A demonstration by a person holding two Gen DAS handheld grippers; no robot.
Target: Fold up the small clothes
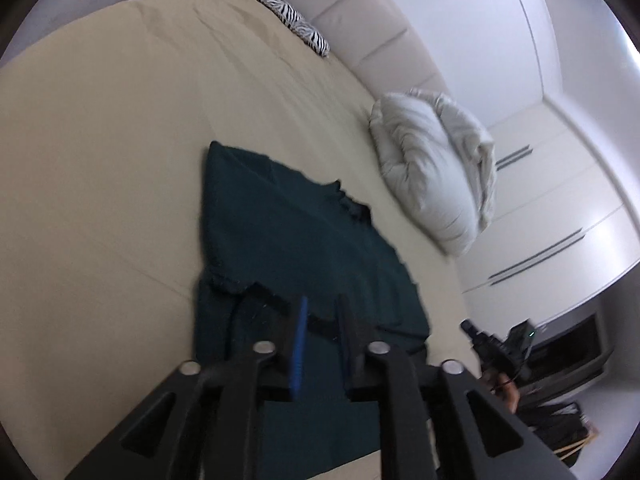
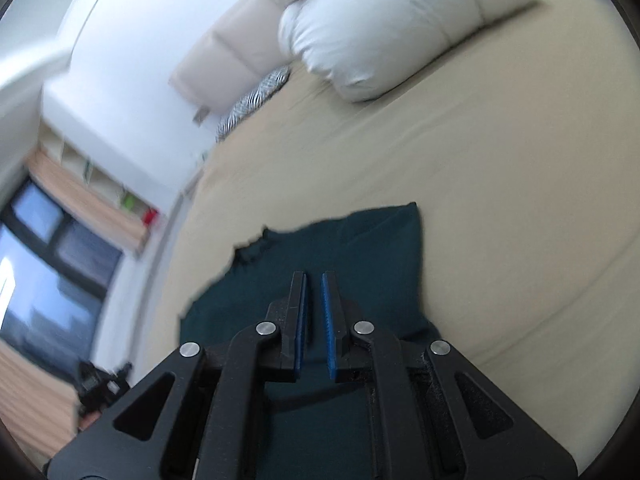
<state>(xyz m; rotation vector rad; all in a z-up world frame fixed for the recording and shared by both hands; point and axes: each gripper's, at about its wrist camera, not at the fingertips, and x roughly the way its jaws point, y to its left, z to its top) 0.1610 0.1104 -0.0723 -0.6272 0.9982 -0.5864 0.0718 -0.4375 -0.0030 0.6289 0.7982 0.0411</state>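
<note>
A dark green garment (image 1: 288, 232) lies spread flat on the beige bed sheet (image 1: 100, 140), with a ruffled bit at its far edge. My left gripper (image 1: 324, 304) hovers over the garment's near part; its blue-padded fingers stand apart with nothing between them. In the right wrist view the same garment (image 2: 372, 248) lies under my right gripper (image 2: 315, 276). Its pads are only a narrow slit apart, and nothing is pinched in the slit. Both views are motion-blurred.
A white pillow (image 1: 436, 172) (image 2: 400, 20) lies beyond the garment near the padded headboard (image 1: 360, 12). A zebra-print cushion (image 1: 292, 16) (image 2: 256, 96) sits at the far side of the bed. White wardrobe doors (image 1: 560, 208) and a dark window (image 2: 48, 260) flank the bed.
</note>
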